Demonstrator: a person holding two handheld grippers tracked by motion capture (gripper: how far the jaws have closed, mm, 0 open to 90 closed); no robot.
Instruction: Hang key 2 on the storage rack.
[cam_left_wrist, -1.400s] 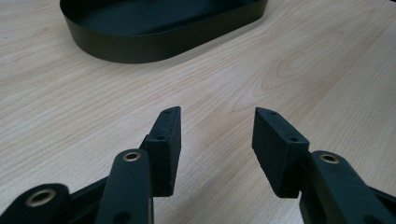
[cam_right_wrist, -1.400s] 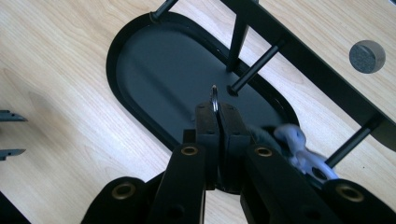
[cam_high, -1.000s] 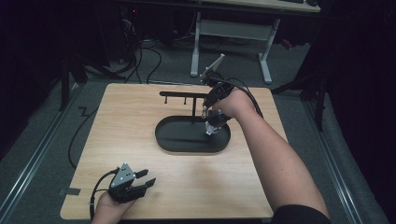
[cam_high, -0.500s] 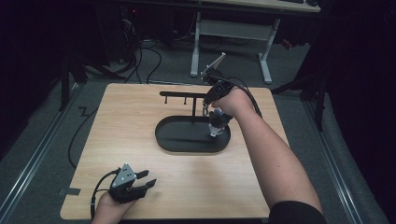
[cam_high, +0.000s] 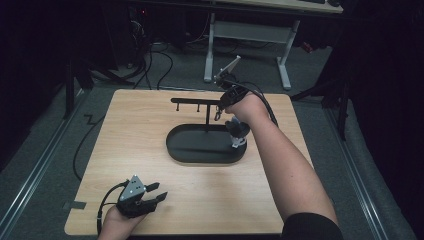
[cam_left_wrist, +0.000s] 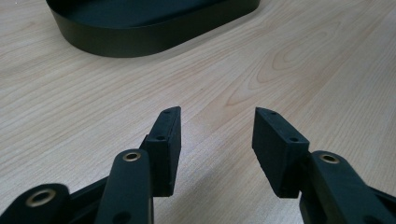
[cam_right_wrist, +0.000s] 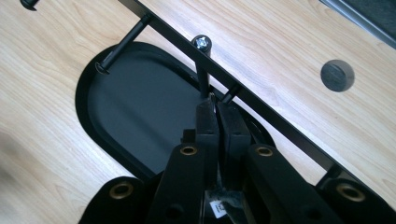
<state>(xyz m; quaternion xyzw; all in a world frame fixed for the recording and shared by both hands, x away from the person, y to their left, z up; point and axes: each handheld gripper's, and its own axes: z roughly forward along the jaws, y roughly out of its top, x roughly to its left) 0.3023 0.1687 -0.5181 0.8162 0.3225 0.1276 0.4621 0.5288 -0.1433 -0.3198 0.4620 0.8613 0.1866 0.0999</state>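
Note:
A black oval tray (cam_high: 176, 150) lies mid-table, and a thin black stand (cam_high: 207, 120) rises from it with a horizontal peg bar (cam_high: 192, 101). My right gripper (cam_high: 218, 115) points down by the bar's right end. In the right gripper view its jaws (cam_right_wrist: 215, 105) are shut on a thin metal sliver, right beside a short peg (cam_right_wrist: 231, 93) and over the tray (cam_right_wrist: 84, 102). A dark lump with a white tag (cam_high: 236, 136) hangs under that hand. My left gripper (cam_high: 153, 193) rests open at the table's front left corner. Its jaws (cam_left_wrist: 217, 123) hold nothing, and the tray (cam_left_wrist: 140, 44) lies ahead of them.
The wooden table (cam_high: 130, 130) has bare wood around the tray. A round grey grommet (cam_right_wrist: 337, 74) sits in the top beyond the bar. A cable (cam_high: 80, 145) hangs off the left edge. A white desk frame (cam_high: 250, 32) and floor cables stand behind.
The right hand has edged slightly to the right near the bar's end. The left gripper has stayed where it was, still open.

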